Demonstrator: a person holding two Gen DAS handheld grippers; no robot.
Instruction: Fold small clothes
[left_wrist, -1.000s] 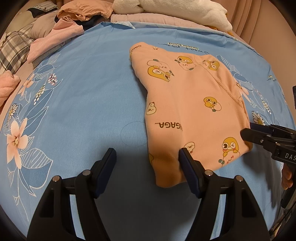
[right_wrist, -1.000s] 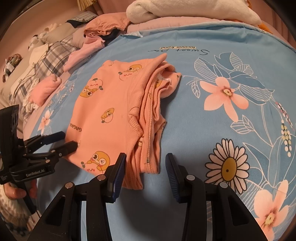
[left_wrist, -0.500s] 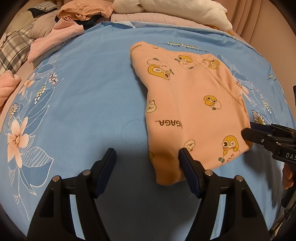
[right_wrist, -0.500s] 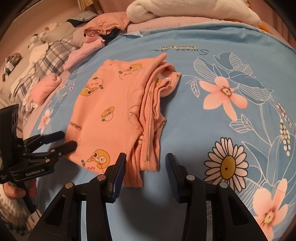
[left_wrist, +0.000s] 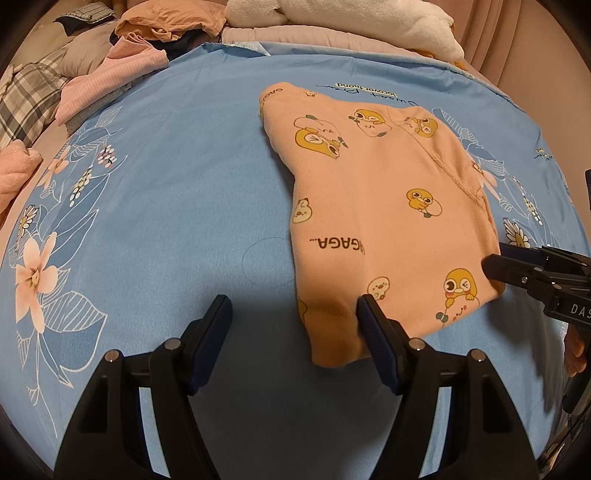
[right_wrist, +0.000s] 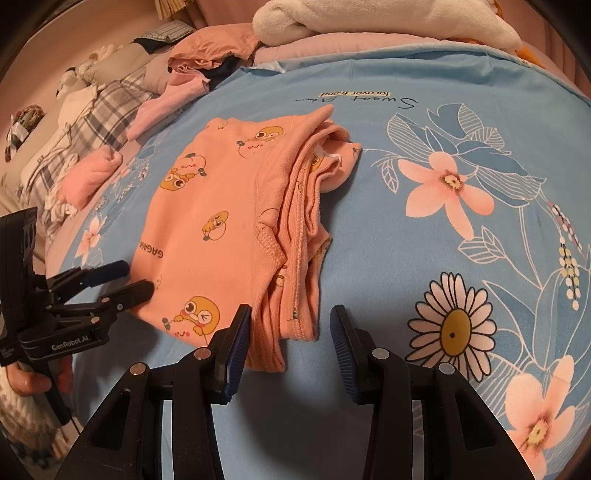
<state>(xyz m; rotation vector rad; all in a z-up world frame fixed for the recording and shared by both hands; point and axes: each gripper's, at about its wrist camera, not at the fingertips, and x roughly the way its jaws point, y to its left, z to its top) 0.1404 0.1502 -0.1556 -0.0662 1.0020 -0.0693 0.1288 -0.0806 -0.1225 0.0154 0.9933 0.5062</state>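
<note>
We are holding both claws spread and empty over the near edge of a folded peach shirt lying on the blue flowered bed sheet. The left claw and right claw are pinching nothing. The cloth looks light, soft and floppy, so we judge the near hem corners the best hold.

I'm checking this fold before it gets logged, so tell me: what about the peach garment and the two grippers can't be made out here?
- Peach garment: its near hem, left wrist view, hidden behind the left gripper finger.
- Its inner layers, right wrist view: only stacked edges show, so what kind of garment it is stays unclear.
- Right gripper: cut off by the right edge in the left wrist view.
- Hands: mostly out of frame.
</note>
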